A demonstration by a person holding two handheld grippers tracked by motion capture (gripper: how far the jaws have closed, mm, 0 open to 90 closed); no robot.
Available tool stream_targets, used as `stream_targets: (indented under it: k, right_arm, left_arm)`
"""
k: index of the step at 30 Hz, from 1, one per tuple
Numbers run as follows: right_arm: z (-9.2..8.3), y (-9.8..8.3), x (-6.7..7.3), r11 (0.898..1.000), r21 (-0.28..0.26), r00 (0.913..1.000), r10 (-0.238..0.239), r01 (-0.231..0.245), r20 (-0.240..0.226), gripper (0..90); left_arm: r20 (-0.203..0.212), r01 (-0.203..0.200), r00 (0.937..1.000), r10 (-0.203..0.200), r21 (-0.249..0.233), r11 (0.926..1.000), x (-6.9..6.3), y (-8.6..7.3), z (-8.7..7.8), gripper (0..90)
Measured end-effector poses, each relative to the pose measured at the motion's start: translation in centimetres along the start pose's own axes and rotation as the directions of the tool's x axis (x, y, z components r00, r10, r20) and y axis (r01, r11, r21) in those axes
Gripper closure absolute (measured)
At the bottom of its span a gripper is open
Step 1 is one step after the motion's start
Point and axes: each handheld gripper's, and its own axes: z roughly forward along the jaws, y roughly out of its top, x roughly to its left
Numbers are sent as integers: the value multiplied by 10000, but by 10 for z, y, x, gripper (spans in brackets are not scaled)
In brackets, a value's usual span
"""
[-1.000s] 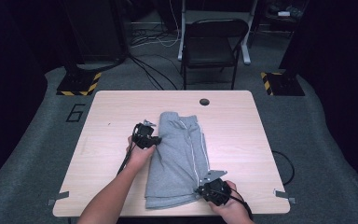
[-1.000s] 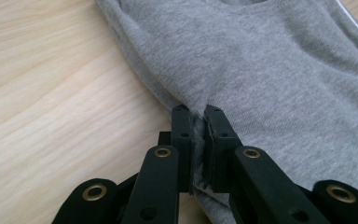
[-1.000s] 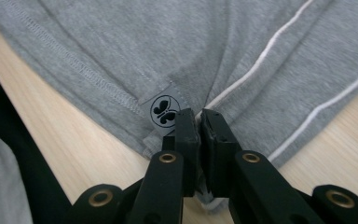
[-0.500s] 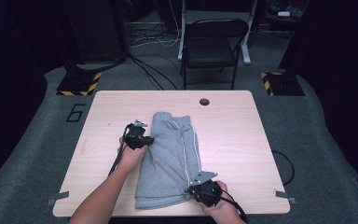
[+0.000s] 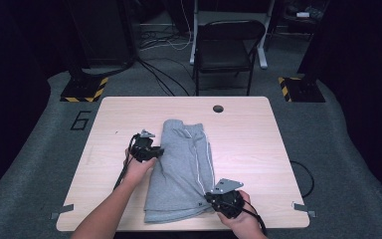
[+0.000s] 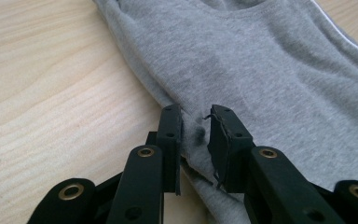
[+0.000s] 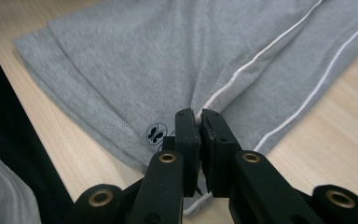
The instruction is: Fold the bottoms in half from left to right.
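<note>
Dark grey carpet surrounds a pale wooden counter [image 5: 258,149], with a black folding chair [image 5: 229,50] standing behind its far edge and a small round hole [image 5: 218,108] near that edge. Lying on the middle of the counter, reaching to its near edge, is a pair of folded grey shorts [image 5: 184,169] with thin white side stripes. At the shorts' left edge the left gripper [image 5: 155,152] has just been opening its jaws; in the left gripper view they stand a little apart with a small ridge of the grey fabric between them, the pads no longer pressing it. Farther right, near the counter's front edge, the right gripper [image 5: 210,197] is clenched on the shorts' right side by a white stripe, close to a small printed logo [image 7: 156,132], pinching up a fold of cloth.
</note>
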Motion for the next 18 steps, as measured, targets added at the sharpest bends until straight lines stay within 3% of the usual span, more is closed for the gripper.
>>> stream_targets:
  k: [4, 6, 7, 8, 12, 14, 18]
  right_arm:
    - [-10, 0, -1, 9997, -177, 9999, 144, -142, 95, 851]
    - [-10, -3, -1, 9997, -91, 9996, 214, -212, 180, 850]
    - [-9, -5, -2, 9998, 129, 9996, 170, -172, 208, 850]
    - [-7, -8, -4, 9995, 201, 9994, 218, -224, 280, 849]
    - [6, -18, -8, 9930, 989, 9974, 613, -647, 365, 846]
    - [10, -21, -8, 9894, 1329, 9980, 539, -577, 321, 843]
    - [12, -20, -7, 9891, 1413, 9984, 345, -407, 455, 813]
  left_arm:
    - [45, 125, 9999, -125, -135, 9998, -3, 1, 1, 713]
    - [21, -20, 10000, 21, -59, 10000, -4, 1, 2, 691]
    - [-2, 64, 10000, -64, -115, 9999, -7, 0, 4, 683]
    - [-56, -166, 9998, 166, -12, 9999, -7, 0, 4, 676]
    - [-131, -25, 9999, 24, -73, 10000, -10, -1, 6, 664]
    - [-36, -42, 10000, 41, -146, 9999, -10, 0, 4, 648]
    - [64, -33, 10000, 35, -320, 9995, -13, 0, -2, 637]
